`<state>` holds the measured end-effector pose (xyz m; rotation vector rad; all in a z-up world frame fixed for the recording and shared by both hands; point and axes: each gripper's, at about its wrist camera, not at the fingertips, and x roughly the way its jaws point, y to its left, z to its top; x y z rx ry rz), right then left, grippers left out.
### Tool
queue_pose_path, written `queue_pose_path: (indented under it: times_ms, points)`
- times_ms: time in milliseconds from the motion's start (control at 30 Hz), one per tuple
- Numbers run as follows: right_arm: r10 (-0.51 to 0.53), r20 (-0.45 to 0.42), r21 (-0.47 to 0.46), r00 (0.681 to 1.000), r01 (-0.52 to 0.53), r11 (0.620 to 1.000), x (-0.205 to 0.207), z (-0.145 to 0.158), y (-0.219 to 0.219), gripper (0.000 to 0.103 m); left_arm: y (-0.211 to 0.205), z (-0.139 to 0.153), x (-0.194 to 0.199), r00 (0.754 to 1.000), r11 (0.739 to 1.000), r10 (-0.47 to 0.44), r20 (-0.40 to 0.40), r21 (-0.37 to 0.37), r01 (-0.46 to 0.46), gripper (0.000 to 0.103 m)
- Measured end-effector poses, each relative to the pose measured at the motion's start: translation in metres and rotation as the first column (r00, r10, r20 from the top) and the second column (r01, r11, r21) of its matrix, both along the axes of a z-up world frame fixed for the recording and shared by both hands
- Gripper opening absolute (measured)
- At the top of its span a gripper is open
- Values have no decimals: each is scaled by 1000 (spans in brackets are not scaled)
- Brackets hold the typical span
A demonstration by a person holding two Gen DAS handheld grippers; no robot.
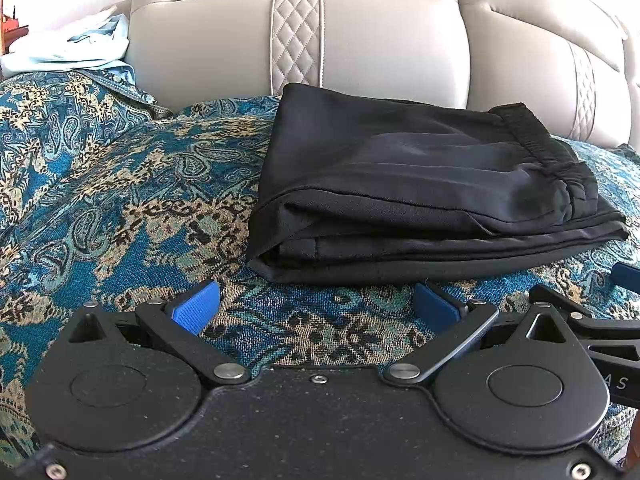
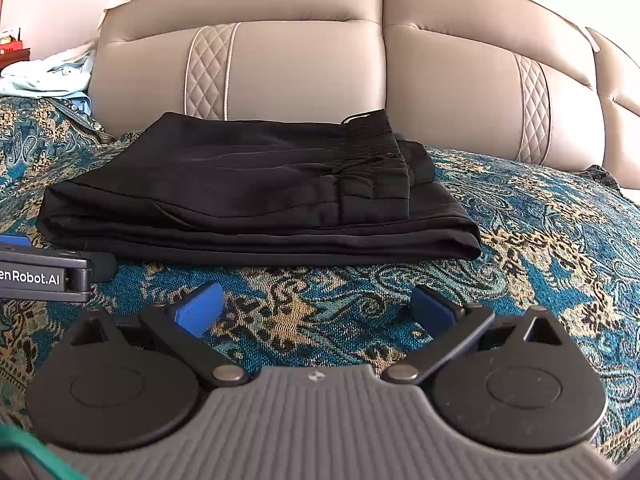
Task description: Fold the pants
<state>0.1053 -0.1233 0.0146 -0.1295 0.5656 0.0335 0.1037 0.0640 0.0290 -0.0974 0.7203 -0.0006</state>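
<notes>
Black pants (image 1: 420,188) lie folded into a flat stack on a teal paisley cover (image 1: 120,200), with the elastic waistband (image 1: 532,136) on top at the right. My left gripper (image 1: 316,306) hovers just in front of the stack, open, nothing between its blue pads (image 1: 196,306). In the right wrist view the same folded pants (image 2: 248,196) rest ahead of my right gripper (image 2: 316,308), which is open and holds nothing. The body of the left gripper (image 2: 44,274) shows at the left edge of that view, close to the stack's near left corner.
A beige leather sofa backrest (image 1: 360,48) with quilted strips rises right behind the pants. Pale blue cloth (image 1: 76,48) is heaped at the far left on the sofa. Patterned cover (image 2: 540,248) stretches to the right of the stack.
</notes>
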Motion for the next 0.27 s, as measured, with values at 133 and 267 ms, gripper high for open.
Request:
queue_pose_path:
  times_ms: [133, 267]
  points:
    - [0, 0, 0, 1000, 0, 1000, 0, 0, 0, 103, 0, 0, 0, 1000, 1000, 0, 1, 0, 0, 103]
    - [0, 0, 0, 1000, 0, 1000, 0, 0, 0, 103, -1, 0, 0, 1000, 1000, 2, 4, 1, -2, 103]
